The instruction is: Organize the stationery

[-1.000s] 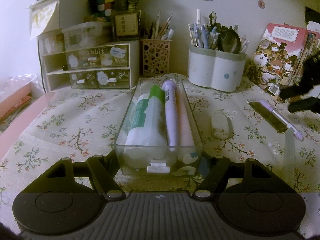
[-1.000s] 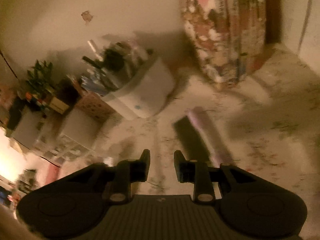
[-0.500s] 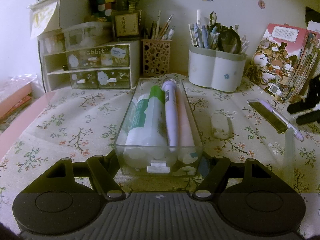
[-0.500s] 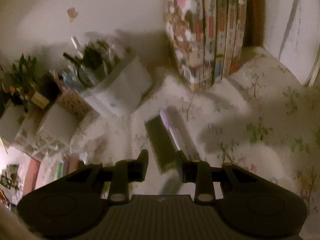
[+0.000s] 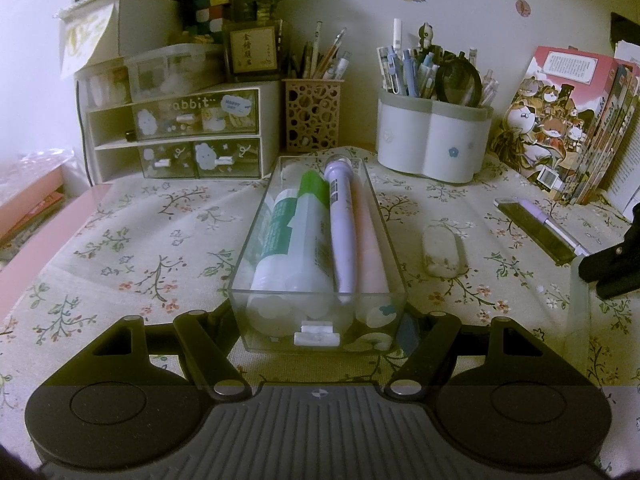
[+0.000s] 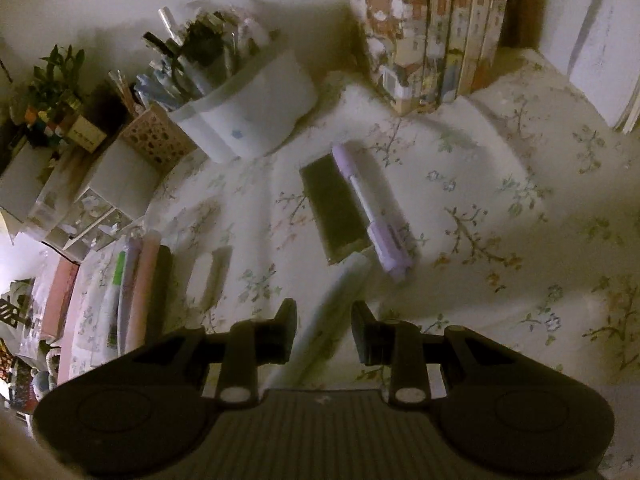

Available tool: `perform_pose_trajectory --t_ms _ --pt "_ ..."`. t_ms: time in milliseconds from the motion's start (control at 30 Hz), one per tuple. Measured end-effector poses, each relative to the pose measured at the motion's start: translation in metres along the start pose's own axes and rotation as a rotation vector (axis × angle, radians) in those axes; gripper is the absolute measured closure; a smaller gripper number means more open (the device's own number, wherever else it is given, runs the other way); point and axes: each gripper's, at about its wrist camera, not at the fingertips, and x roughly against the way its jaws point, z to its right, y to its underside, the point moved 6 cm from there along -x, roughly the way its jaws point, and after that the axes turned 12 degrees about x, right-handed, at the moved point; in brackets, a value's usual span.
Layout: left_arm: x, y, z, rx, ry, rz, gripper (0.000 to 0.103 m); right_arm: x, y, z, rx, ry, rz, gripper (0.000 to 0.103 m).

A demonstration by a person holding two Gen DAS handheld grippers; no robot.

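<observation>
The clear plastic tray [image 5: 256,240] sits in the middle of the flowered tablecloth [image 5: 132,240] and is already partly filled: two white tubes with green print [image 5: 296,232], a lilac marker [image 5: 340,220] and a pink one [image 5: 370,236] lie side by side along its length. The left gripper [image 5: 320,332] has its jaws pressed against the tray's near end, one on each side, holding it steady.

Off to the right, more stationery is not yet sorted. A white eraser [image 5: 440,248] lies on the cloth just beside the tray. Farther right a dark flat strip, perhaps a ruler [image 6: 332,208], lies touching a lilac-and-white pen [image 6: 372,208]. A pale, slender stick, probably a pen or glue stick [image 6: 340,292], runs from the ruler's near end down between the fingers of the right gripper [image 6: 324,332]. Those jaws stand partly apart, with a gap showing on either side of the stick, so I judge it not yet gripped.

So the job looks roughly half done: four items boxed, and at least the stick, pen, ruler and eraser left to bring over
</observation>
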Motion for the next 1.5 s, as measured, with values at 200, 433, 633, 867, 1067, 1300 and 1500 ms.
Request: perform_pose_trajectory --t_ms 200,433,633,867,1067,1300,1500 --pt "0.000 0.000 0.000 -0.001 0.000 0.000 0.031 -0.007 0.001 -0.006 0.024 0.011 -0.005 0.071" --pt "0.000 0.000 0.000 -0.002 -0.001 0.000 0.031 -0.012 0.001 -0.021 0.089 0.010 0.012 0.079" --pt "0.000 0.000 -0.001 -0.001 -0.001 0.000 0.031 -0.015 0.002 -0.025 0.100 -0.002 0.034 0.083" --pt "0.001 0.000 0.000 -0.001 -0.001 -0.001 0.031 -0.014 0.003 -0.035 0.141 -0.020 0.064 0.088" --pt "0.001 0.000 0.000 -0.001 0.000 -0.001 0.031 -0.013 0.002 -0.040 0.135 -0.056 0.082 0.090" --pt "0.001 0.000 0.000 -0.001 0.000 -0.001 0.031 -0.010 0.000 -0.043 0.137 -0.086 0.115 0.090" --pt "0.001 -0.001 0.000 -0.001 0.001 -0.001 0.031 -0.004 -0.004 -0.050 0.138 -0.128 0.144 0.099"
